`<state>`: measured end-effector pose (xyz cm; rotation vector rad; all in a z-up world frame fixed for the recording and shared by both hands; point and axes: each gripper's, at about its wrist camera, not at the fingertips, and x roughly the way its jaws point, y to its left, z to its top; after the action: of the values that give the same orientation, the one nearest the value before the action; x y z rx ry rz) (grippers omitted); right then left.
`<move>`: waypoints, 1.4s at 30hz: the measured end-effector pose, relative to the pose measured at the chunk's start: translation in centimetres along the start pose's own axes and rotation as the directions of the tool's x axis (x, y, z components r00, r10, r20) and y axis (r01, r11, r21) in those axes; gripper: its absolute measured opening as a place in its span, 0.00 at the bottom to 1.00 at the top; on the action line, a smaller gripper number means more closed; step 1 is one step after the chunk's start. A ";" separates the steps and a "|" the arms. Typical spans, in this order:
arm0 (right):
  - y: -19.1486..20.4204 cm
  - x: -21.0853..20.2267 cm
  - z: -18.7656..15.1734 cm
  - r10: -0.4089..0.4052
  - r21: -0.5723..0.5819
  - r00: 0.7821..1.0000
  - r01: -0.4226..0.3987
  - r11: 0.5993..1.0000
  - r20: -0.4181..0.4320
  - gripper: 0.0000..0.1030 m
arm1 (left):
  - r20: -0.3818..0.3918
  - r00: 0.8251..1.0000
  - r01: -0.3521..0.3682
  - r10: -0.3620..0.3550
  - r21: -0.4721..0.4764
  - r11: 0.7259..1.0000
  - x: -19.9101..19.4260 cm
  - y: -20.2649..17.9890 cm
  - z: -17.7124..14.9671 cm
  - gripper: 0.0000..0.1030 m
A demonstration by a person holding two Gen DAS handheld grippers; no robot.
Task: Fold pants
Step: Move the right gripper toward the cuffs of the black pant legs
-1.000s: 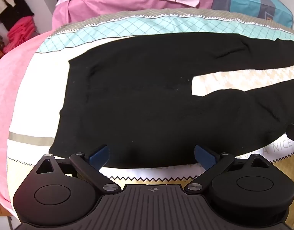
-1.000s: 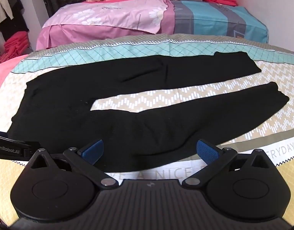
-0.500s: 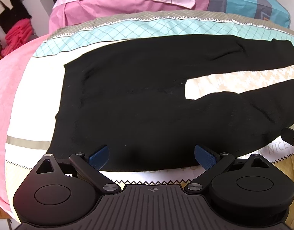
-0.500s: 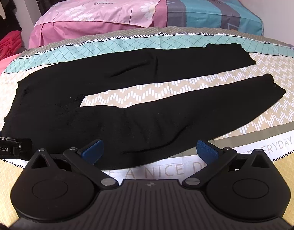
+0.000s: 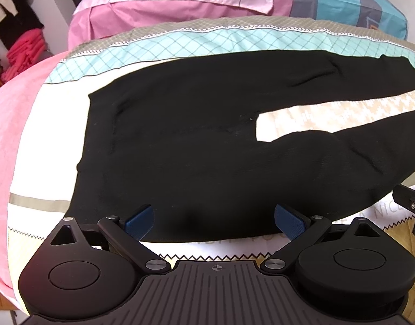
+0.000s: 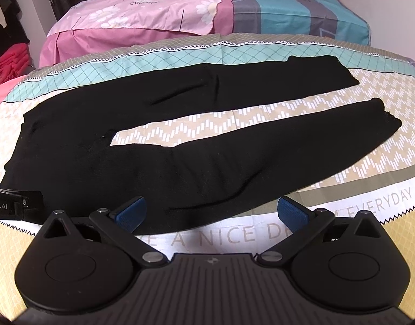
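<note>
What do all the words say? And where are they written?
"A NICE D", partly hidden, on the bedspread.
"EVERYDAY W", cut off at the edge, on the same bedspread.
"bot.AI", cut off, on the left claw.
Script on the pink sheet: too blurred to read.

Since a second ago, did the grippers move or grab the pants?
Both moved in toward the black pants, so the near edge now lies between each gripper's fingers. The left gripper is by the waist end, the right gripper by the near leg. Nothing was grabbed: both stayed open. The pants stayed spread flat on the patterned bedspread, legs apart.
</note>
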<state>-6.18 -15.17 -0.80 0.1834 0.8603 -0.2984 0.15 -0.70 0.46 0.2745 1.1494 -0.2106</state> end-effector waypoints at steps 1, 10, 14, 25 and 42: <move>0.1 0.0 -0.1 -0.001 0.001 1.000 0.001 1.000 0.002 1.00 | 0.000 1.000 0.001 -0.001 0.000 1.000 0.0 0.0 0.0 1.00; -0.1 0.1 -0.2 0.002 0.000 1.000 -0.002 1.000 -0.001 1.00 | -0.002 1.000 -0.005 0.005 -0.001 1.000 -0.1 -0.4 0.1 1.00; -0.5 0.0 -0.1 0.006 0.000 1.000 -0.006 1.000 -0.007 1.00 | -0.002 1.000 -0.005 0.005 -0.002 1.000 -0.1 -0.4 0.1 1.00; -0.8 0.8 -0.1 0.013 0.005 1.000 -0.013 1.000 -0.027 1.00 | -0.006 1.000 -0.012 0.012 -0.001 1.000 -0.3 -0.5 0.1 1.00; -4.0 2.3 -0.1 0.047 0.059 0.998 -0.045 0.997 -0.038 1.00 | -0.050 0.999 0.018 -0.020 -0.036 0.999 2.9 -0.6 0.0 1.00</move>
<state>-6.18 -19.30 -2.76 0.2633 0.8862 -0.2774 1.12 -1.30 -2.25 0.2385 1.2051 -0.2008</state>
